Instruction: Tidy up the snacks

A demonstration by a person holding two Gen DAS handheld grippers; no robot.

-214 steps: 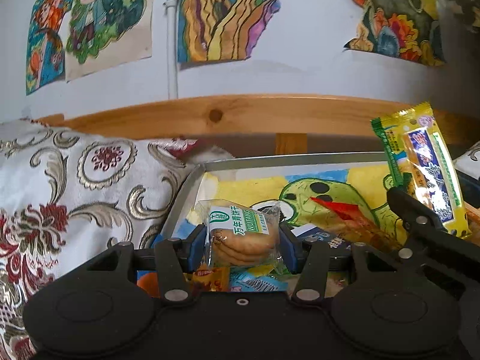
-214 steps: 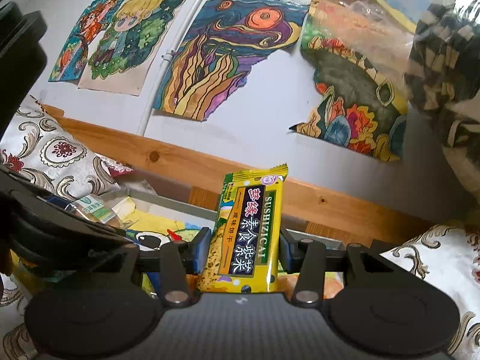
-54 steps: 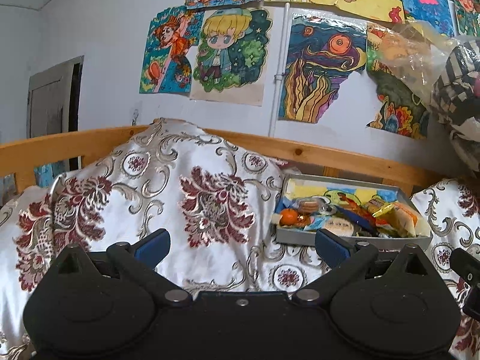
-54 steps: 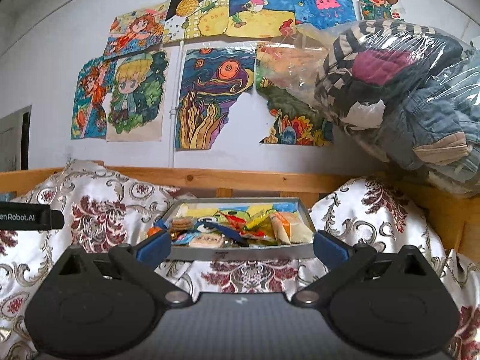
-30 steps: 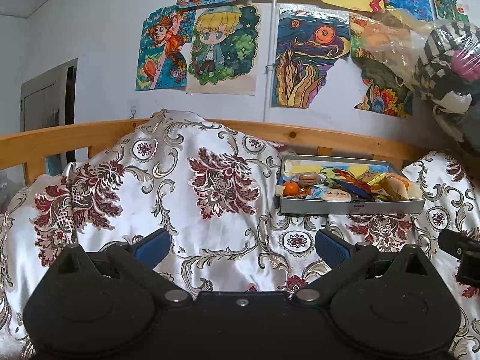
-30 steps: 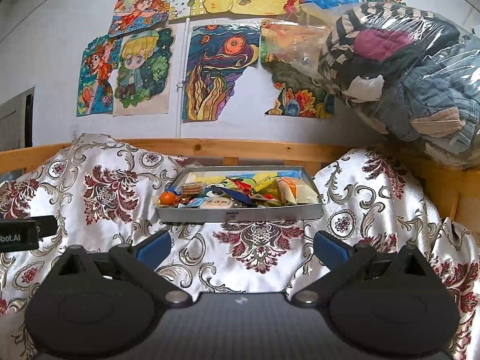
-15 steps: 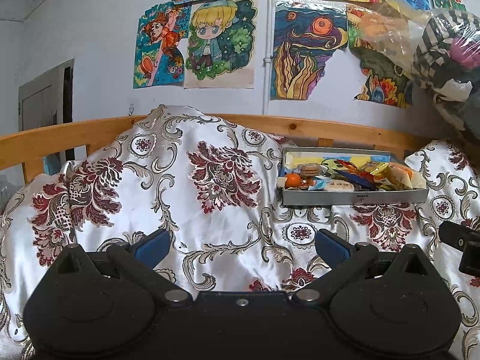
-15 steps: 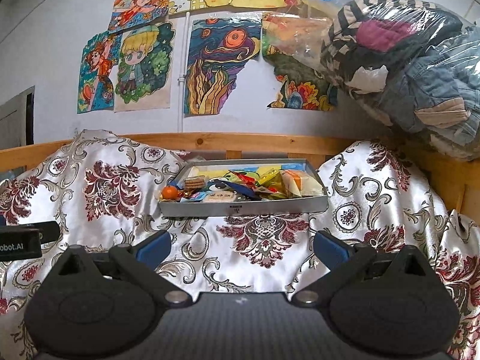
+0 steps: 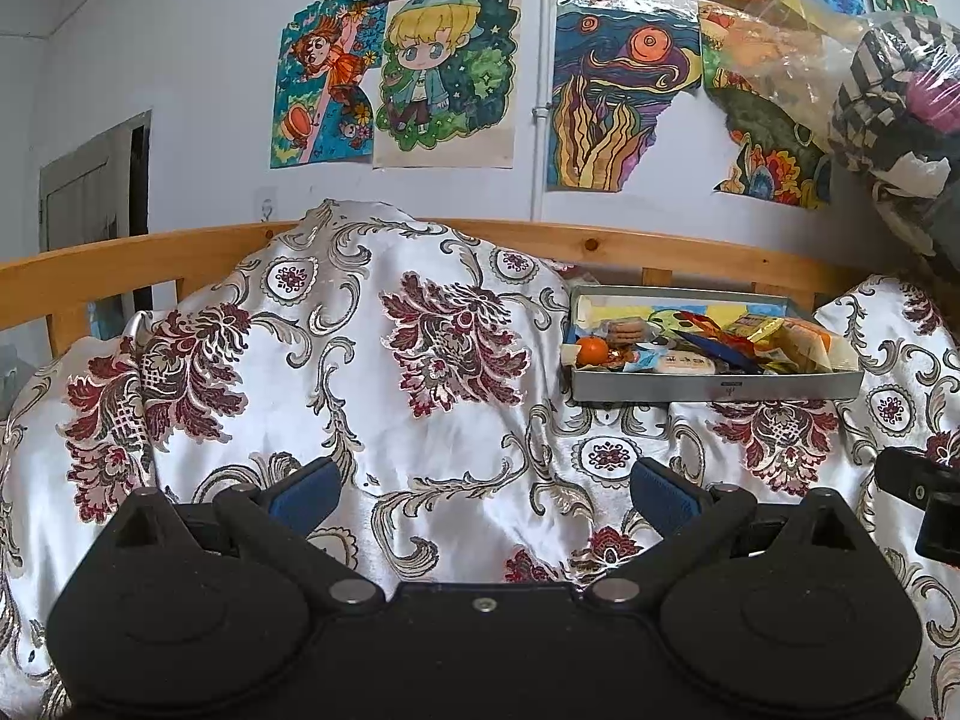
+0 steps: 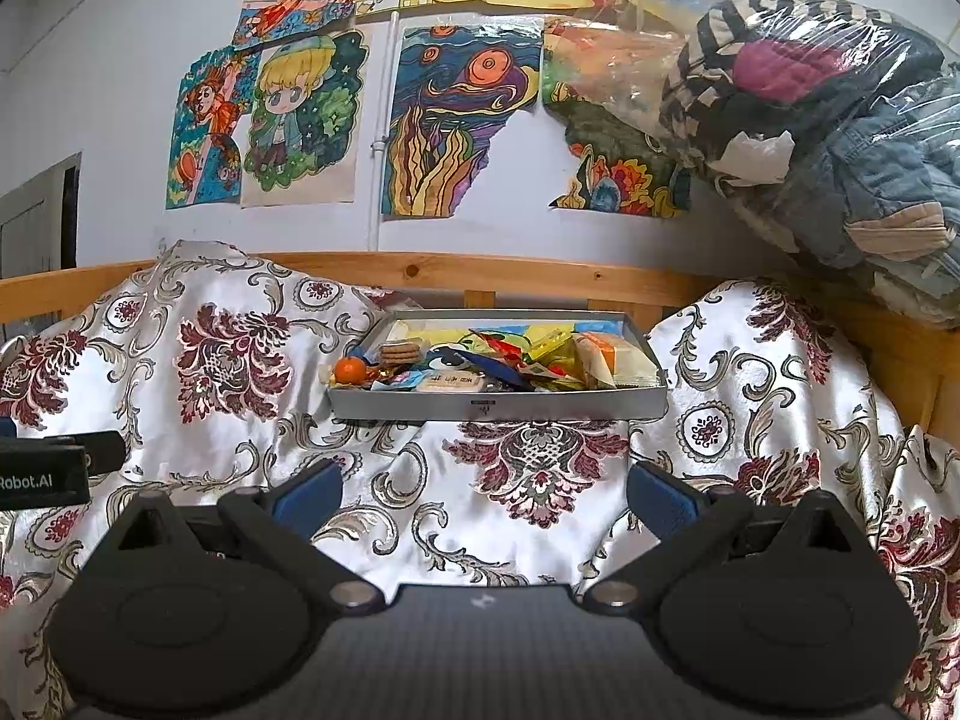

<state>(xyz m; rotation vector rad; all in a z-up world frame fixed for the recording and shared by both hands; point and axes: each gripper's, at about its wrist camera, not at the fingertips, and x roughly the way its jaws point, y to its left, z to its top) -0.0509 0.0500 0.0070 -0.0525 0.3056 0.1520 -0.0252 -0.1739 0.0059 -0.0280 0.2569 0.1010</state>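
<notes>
Snacks (image 10: 480,363) in tray (image 10: 498,405), both grippers level, jaws wide, empty

Snacks in a grey tray (image 10: 498,405)

Orange (image 10: 350,369), biscuits (image 10: 399,352) and bright wrapped packets (image 10: 543,360) lie heaped inside, on the patterned bedcover (image 10: 240,360).

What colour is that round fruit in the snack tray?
Orange; clearest in the right wrist view.
</notes>
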